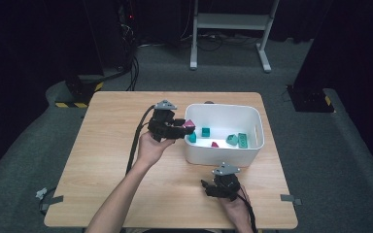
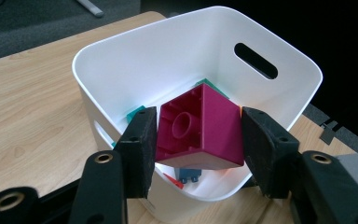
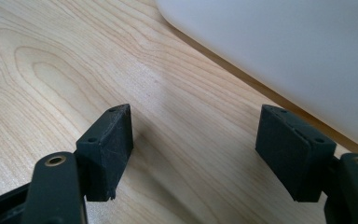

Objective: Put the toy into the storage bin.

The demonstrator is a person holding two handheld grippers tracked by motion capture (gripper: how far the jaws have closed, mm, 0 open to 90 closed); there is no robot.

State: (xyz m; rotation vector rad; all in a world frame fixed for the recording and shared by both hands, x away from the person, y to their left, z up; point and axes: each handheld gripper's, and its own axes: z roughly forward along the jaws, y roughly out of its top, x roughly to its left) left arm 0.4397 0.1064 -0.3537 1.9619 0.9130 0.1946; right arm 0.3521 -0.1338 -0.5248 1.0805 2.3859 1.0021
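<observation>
Your left gripper (image 1: 178, 130) has its jaws clamped on a magenta plastic building block (image 2: 200, 129), one black pad pressed against each side, and you're holding it right over the left rim of the white plastic bin (image 1: 252, 116), which sits on the right half of the light wooden table (image 1: 111, 160). In the left gripper view the block is tilted, its hollow underside with the round socket turned toward the camera, hanging just above the bin's near edge and clear of the floor inside. Down in the bin lie more pieces: a small teal cube (image 1: 205, 131) near the middle, a teal rounded piece (image 1: 231, 140) and a green studded brick (image 1: 243, 141) over to the right, and a small red piece (image 1: 215, 144) closer to the near wall. Your right gripper (image 1: 209, 187) rests low at the near side of the table, just in front of the bin's near wall, its jaws standing wide apart over bare wood with nothing between them; the right gripper view shows the white wall just beyond them.
</observation>
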